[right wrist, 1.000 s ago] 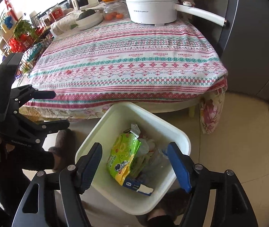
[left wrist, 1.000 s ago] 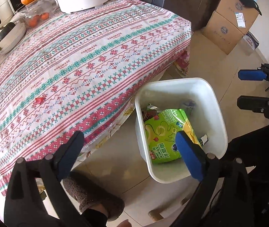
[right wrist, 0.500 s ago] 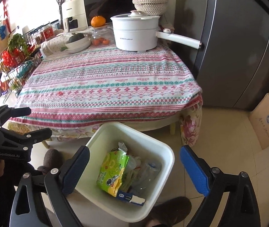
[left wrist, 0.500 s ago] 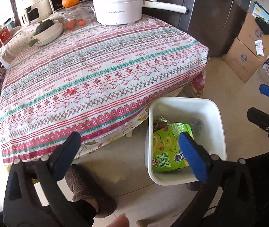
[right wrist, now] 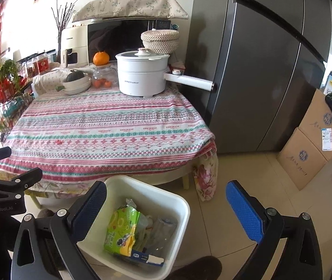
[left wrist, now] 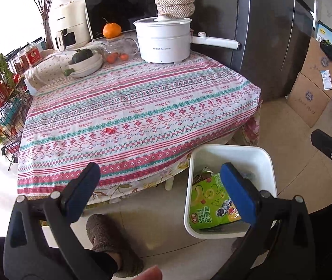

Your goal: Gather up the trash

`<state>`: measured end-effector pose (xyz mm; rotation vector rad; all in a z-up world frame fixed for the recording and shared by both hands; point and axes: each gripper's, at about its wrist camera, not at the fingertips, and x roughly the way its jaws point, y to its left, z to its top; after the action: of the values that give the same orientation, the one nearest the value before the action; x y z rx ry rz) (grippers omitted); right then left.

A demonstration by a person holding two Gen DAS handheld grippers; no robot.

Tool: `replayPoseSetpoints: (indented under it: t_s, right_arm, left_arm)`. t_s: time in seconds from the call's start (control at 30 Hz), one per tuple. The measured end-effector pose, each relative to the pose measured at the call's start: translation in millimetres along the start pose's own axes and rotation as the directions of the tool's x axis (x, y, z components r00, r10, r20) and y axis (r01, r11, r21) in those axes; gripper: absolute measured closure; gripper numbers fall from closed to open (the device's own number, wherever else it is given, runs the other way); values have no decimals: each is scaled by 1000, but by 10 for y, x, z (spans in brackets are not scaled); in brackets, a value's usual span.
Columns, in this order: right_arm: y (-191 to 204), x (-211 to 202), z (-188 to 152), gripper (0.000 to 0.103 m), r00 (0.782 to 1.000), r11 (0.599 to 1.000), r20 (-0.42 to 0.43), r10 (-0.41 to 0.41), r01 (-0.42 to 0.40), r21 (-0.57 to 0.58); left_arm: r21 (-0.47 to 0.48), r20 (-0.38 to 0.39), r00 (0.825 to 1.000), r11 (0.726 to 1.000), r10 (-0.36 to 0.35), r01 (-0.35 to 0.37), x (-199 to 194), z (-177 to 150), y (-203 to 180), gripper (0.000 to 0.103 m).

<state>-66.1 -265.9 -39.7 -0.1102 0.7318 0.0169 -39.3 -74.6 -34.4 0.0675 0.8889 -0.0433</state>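
Two grippers: my left gripper (left wrist: 158,191) and my right gripper (right wrist: 166,207) both stand with jaws wide apart and nothing between the pads; the right jaws have just been opening.
Bin: white bin (right wrist: 180,200) sits on the floor below and just ahead of my right gripper, under my left gripper's right finger, beside the table (left wrist: 142,107).
Snack bag: green onion-ring bag (right wrist: 121,231) lies in the bin; I judge it light, crinkly and slippery, best pinched at a flat edge.
Bottle: clear bottle (right wrist: 161,231) lies in the bin beside the bag; looks thin and crushable.
Scrap: small red scrap (left wrist: 111,130) lies on the tablecloth ahead of my left gripper; tiny and light, needs a fingertip pinch.
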Motion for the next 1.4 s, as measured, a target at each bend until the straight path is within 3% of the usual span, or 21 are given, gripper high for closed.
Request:
replayPoseSetpoints:
  t_s: [0.17,0.6,1.4]
  right_arm:
    - [-36,-76,30,0,999,999,34,6,-7,34]
    - [-70,-60,0,0,999,998,40,-33,31,55]
    - [-114,-45,-26,0,998,997,26,-59,58,56]
  left_arm:
    - [0,41,999,1000,6,-6,-64,15,-30,1]
    - [-9,54,998,1000,-23,23,-88,-6,-61,1]
    - [-8,11,997,997,-72,72,-19,-32,-109,1]
